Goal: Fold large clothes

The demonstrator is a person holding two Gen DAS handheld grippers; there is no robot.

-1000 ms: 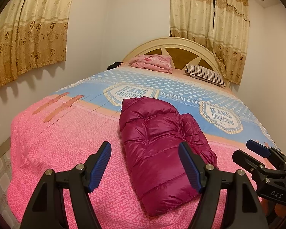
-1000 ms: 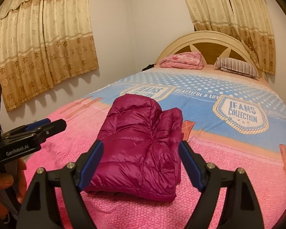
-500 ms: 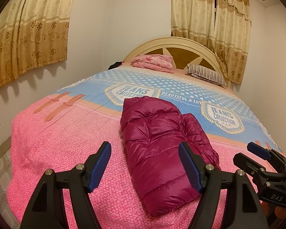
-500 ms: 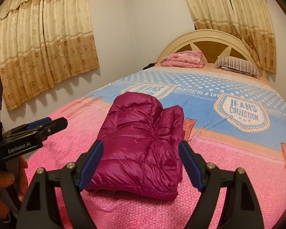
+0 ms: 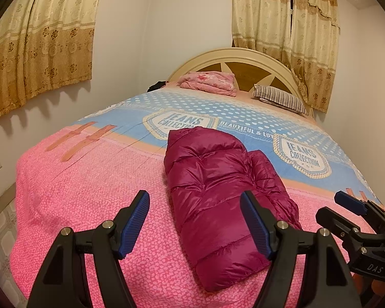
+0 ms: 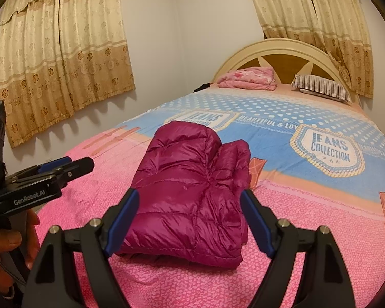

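Observation:
A magenta puffer jacket [image 5: 218, 192] lies folded into a thick bundle on the pink end of the bedspread [image 5: 89, 192]. In the right wrist view the same jacket [image 6: 192, 187] sits straight ahead. My left gripper [image 5: 195, 220] hovers open over the near edge of the bed, with the jacket beyond its right finger and nothing between the pads. My right gripper [image 6: 190, 218] is open too, held short of the jacket's near fold without touching it. Each view catches the other gripper at its edge: the right gripper [image 5: 351, 210] and the left gripper [image 6: 64, 166].
The bed fills the room ahead, with a folded pink blanket [image 5: 208, 82] and a striped pillow [image 5: 279, 98] at the headboard [image 5: 243, 59]. Curtains [image 6: 64, 59] hang on the left wall and behind the headboard. A hand [image 6: 10, 251] holds the left gripper's handle.

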